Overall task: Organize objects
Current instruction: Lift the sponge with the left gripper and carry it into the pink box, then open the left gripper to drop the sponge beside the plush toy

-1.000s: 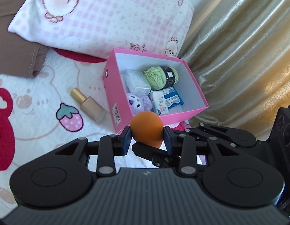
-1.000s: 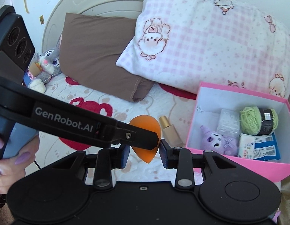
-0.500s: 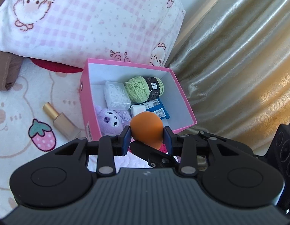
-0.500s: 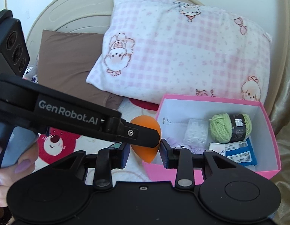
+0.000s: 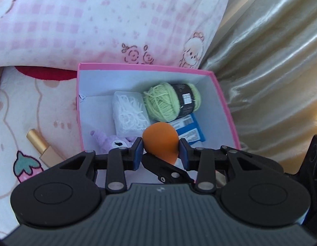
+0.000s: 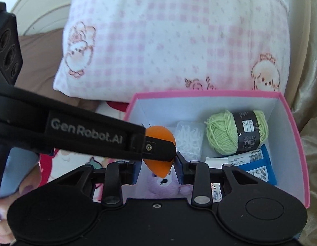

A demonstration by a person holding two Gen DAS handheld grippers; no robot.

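Both grippers are shut on one orange teardrop sponge (image 5: 160, 143), held just above the near part of an open pink box (image 5: 142, 68). My left gripper (image 5: 161, 154) grips its sides. My right gripper (image 6: 157, 168) also closes on the sponge (image 6: 158, 170), with the left gripper's finger (image 6: 158, 148) crossing in front. In the box lie green yarn (image 5: 168, 102), a clear case of white bits (image 5: 130, 112), a blue packet (image 5: 191, 132) and a purple plush (image 5: 115, 143).
A gold-capped bottle (image 5: 42, 145) lies on the printed bedsheet left of the box. A pink checked pillow (image 5: 97, 20) lies behind the box, a brown pillow (image 6: 35, 61) at left, a gold curtain (image 5: 271, 71) at right.
Both grippers moved forward together with the sponge, from beside the box's near corner to over its near part. The box now looks larger and more centred.
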